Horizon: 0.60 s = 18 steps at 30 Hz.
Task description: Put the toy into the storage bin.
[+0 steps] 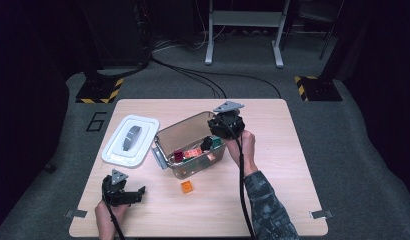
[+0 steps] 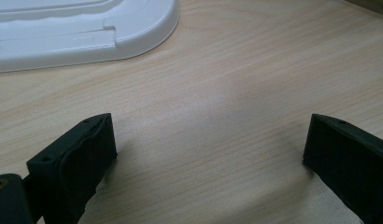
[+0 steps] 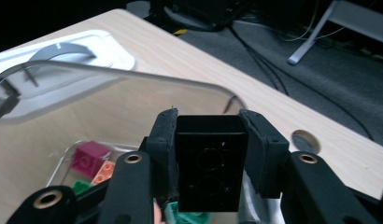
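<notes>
Here, a person works at a pale wooden worktop (image 1: 273, 200) with a hand-held tool in each hand, apparently sorting toy bricks into a clear plastic storage box with rounded corners (image 1: 165, 141). The right tool (image 3: 207, 122) has its two black pads pressed against the sides of a black studded toy brick (image 3: 208, 163), which is carried above the near rim of the box; in the high view this right tool (image 1: 213, 141) sits over the box's right end. Inside the box lie a magenta cube brick (image 3: 89, 156), an orange brick (image 3: 104, 171) and green pieces (image 3: 189, 218), the last too cropped to count. To finish this step well, the black brick should probably be moved fully over the open box and lowered close to the bricks before the pads part, so it does not bounce off the rim. The left tool (image 2: 208, 144) rests low over bare wood near the front left corner, its pads wide apart with nothing between them. A small orange square brick (image 1: 187, 186) waits on the worktop just in front of the box, and the box's white lid with a grey handle (image 1: 130, 139) lies flat to the left. The only readable writing is a large numeral 6 (image 1: 96, 121) marked on the grey carpeted floor (image 1: 353, 150).
</notes>
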### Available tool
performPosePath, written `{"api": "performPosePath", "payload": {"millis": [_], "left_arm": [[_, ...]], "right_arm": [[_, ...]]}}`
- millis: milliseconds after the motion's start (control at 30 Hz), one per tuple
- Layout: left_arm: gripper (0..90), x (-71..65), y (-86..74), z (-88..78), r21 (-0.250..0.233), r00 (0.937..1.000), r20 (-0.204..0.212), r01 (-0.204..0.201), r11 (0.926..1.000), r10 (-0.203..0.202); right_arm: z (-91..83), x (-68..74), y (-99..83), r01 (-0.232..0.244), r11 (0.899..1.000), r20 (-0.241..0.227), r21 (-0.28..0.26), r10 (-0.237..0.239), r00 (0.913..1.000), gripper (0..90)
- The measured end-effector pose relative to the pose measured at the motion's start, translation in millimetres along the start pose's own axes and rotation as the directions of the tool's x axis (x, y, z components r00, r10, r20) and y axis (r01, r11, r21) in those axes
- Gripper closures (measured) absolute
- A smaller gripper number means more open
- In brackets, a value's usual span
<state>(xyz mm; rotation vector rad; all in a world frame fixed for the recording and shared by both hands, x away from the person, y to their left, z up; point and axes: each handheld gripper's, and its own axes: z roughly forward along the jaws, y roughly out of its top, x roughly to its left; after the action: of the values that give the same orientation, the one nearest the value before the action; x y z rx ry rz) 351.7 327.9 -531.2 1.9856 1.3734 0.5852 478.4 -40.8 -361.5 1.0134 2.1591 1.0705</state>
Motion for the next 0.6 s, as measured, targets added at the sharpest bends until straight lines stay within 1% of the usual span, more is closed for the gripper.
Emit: {"api": "performPosePath", "payload": {"millis": [67,133,167,200,233,267,333,367,400,467,500,567,600], "left_arm": [[2.3,0.0,0.0,0.0,0.000,1.0000,0.000,0.000,1.0000,0.000],[2.3,0.0,0.1,-0.3,0.003,1.0000,0.001,0.000,1.0000,0.000],[2.3,-0.1,-0.1,0.2,-0.003,1.0000,0.000,0.001,1.0000,-0.001],[2.4,0.0,0.0,-0.1,0.001,1.0000,0.000,0.000,1.0000,0.000],[2.4,0.0,0.0,-0.1,0.001,1.0000,0.000,0.000,1.0000,0.000],[2.4,0.1,0.2,-0.5,0.007,1.0000,0.003,-0.001,1.0000,0.001],[2.4,0.1,0.2,-0.5,0.006,1.0000,0.003,-0.002,1.0000,0.002],[2.4,0.1,0.2,-0.5,0.006,1.0000,0.003,-0.002,1.0000,0.002],[2.4,0.1,0.2,-0.5,0.006,1.0000,0.003,-0.001,1.0000,0.001],[2.4,0.1,0.2,-0.5,0.006,1.0000,0.003,-0.002,1.0000,0.002],[2.4,0.1,0.2,-0.5,0.006,1.0000,0.003,-0.002,1.0000,0.002],[2.5,0.1,0.2,-0.5,0.006,1.0000,0.003,-0.001,1.0000,0.001],[2.5,0.1,0.2,-0.5,0.006,1.0000,0.003,-0.002,1.0000,0.002]], "right_arm": [[2.9,5.7,-2.1,0.011,1.000,-0.019,0.013,-0.011,0.9998,58.6],[4.1,7.1,-2.9,0.013,1.000,-0.023,0.016,-0.013,0.9997,58.6],[5.5,8.7,-3.6,0.009,1.000,-0.027,0.016,-0.009,0.9996,58.6],[8.0,11.0,-6.2,0.009,0.999,-0.038,0.031,-0.008,0.9992,58.6],[8.0,11.0,-6.2,0.009,0.999,-0.038,0.031,-0.008,0.9992,58.6],[10.0,12.4,-8.8,0.013,0.999,-0.048,0.045,-0.011,0.9988,58.6],[11.4,12.7,-11.7,0.014,0.999,-0.055,0.047,-0.011,0.9984,58.6],[11.4,12.7,-11.7,0.014,0.999,-0.055,0.047,-0.011,0.9984,58.6],[12.5,13.7,-15.0,0.005,0.998,-0.056,0.058,-0.002,0.9984,58.6],[12.8,13.3,-16.2,0.011,0.998,-0.059,0.062,-0.007,0.9983,58.6],[13.2,14.2,-18.8,0.003,0.998,-0.057,0.070,0.001,0.9984,58.6],[14.6,13.8,-21.5,0.004,0.997,-0.062,0.075,0.001,0.9981,58.6],[14.2,13.1,-22.9,0.012,0.997,-0.058,0.078,-0.008,0.9983,58.6]]}}
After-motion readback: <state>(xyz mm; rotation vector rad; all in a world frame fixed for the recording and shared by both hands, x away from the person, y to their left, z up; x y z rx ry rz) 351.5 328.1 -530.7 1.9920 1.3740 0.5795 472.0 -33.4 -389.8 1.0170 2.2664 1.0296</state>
